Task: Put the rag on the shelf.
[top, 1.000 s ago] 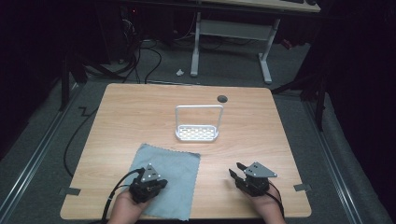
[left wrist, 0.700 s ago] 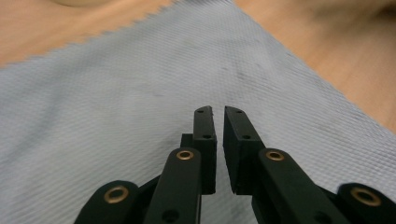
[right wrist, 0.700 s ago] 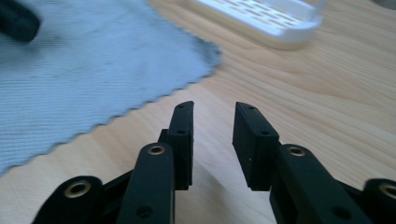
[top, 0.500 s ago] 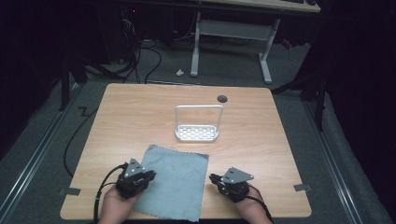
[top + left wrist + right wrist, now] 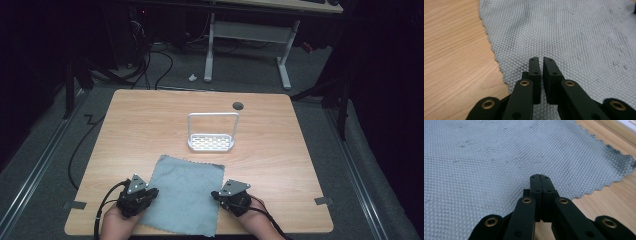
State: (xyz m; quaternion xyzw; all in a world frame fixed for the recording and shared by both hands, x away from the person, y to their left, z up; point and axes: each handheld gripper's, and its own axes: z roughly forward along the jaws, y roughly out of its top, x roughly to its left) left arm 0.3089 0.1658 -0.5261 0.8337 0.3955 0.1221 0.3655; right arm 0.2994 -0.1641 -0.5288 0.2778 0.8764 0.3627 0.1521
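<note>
Left gripper view showed the left gripper [image 5: 541,60] low over the grey cloth [image 5: 564,37], its jaws nearly together with a thin gap between them and nothing caught in it, the cloth's zigzag edge running just to their left with bare wooden table [image 5: 451,57] beyond. The right gripper [image 5: 540,177] had its jaws pressed fully together (whether any cloth was pinched between them could not be told), with the cloth spreading ahead and left and its corner off to the right. Farther out, beyond both grippers, a white wire rack [image 5: 212,136] stood upright near the table's middle, apart from the cloth.
</note>
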